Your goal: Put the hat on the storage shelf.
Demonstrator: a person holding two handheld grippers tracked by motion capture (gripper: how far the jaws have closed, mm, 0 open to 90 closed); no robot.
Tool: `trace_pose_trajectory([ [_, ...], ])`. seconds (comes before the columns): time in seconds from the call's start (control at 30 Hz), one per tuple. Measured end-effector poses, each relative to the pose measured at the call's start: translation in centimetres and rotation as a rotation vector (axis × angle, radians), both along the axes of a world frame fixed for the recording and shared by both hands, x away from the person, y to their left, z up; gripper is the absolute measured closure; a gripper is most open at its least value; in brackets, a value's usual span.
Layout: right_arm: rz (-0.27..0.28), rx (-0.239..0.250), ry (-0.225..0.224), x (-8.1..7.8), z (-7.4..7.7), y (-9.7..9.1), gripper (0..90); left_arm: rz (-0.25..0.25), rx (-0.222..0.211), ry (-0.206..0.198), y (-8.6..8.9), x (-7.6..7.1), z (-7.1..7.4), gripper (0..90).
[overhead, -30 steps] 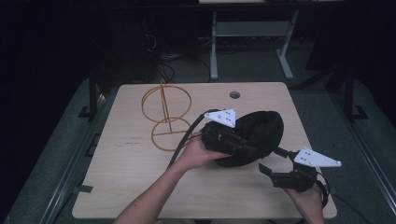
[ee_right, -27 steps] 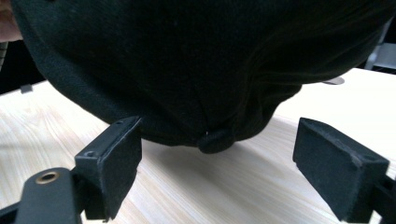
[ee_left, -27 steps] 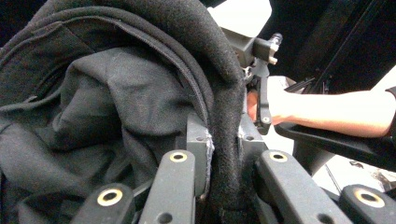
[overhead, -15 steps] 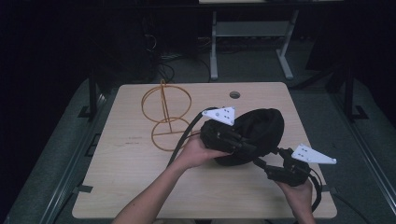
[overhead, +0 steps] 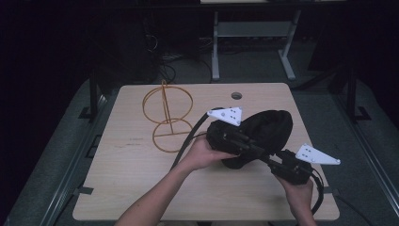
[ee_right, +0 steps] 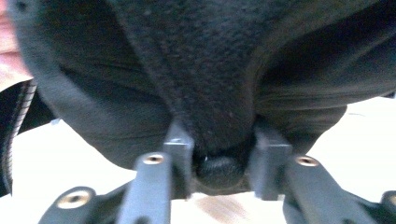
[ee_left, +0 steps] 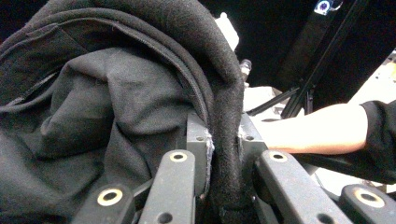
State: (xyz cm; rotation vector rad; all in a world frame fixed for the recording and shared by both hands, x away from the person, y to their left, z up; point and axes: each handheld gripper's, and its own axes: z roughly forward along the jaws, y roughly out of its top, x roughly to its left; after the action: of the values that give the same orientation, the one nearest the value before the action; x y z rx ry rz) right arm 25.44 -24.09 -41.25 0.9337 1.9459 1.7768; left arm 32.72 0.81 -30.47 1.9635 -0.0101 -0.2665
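Note:
A black felt hat (overhead: 272, 126) lies toward the right of the wooden table (overhead: 136, 188). My left gripper (overhead: 254, 149) comes at it from the left and is shut on the hat's edge. In the left gripper view the thick black rim (ee_left: 224, 116) is pinched between the pads, with dark lining cloth (ee_left: 84, 102) to its left. My right gripper (overhead: 276, 159) meets the hat from the front right. In the right gripper view its fingers (ee_right: 180, 149) press the hat's folded edge (ee_right: 210, 74) from both sides, so it is shut on it.
An orange wire stand (overhead: 167, 115) of two rings and a post sits at the table's back left. A round cable hole (overhead: 236, 95) is near the far edge. A grey desk frame (overhead: 254, 33) stands on the floor behind the table.
My right gripper has moved up and left from the front right of the table to the hat and closed on its edge. The left gripper has kept its hold.

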Motion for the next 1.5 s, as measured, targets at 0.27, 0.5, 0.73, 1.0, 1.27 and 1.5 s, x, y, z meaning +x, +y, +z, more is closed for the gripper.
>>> trace_pose_trajectory([
  [0.27, -0.038, -0.051, -0.011, -0.7, 1.5, -0.4, 72.0, 0.030, -0.031, 0.023, 0.9, 0.4, -0.2, 79.4],
  [0.5, -0.062, -0.094, -0.040, -1.5, 2.9, -0.9, 72.2, 0.064, -0.029, 0.026, 1.7, 0.7, -0.5, 74.2],
  [0.73, -0.089, -0.105, -0.050, -1.8, 3.6, -1.2, 72.3, 0.105, 0.005, 0.004, 2.0, 0.8, -0.6, 68.9],
  [1.0, -0.111, -0.110, -0.069, -1.8, 4.7, -1.5, 72.4, 0.128, 0.012, 0.003, 2.1, 0.9, -0.8, 65.6],
  [1.27, -0.124, -0.113, -0.078, -1.5, 5.5, -1.7, 72.4, 0.182, 0.022, -0.030, 3.5, 0.7, -0.9, 57.2],
  [1.5, -0.132, -0.126, -0.094, -1.1, 6.5, -1.6, 72.5, 0.253, 0.050, -0.083, 5.2, 0.2, -0.6, 51.5],
])
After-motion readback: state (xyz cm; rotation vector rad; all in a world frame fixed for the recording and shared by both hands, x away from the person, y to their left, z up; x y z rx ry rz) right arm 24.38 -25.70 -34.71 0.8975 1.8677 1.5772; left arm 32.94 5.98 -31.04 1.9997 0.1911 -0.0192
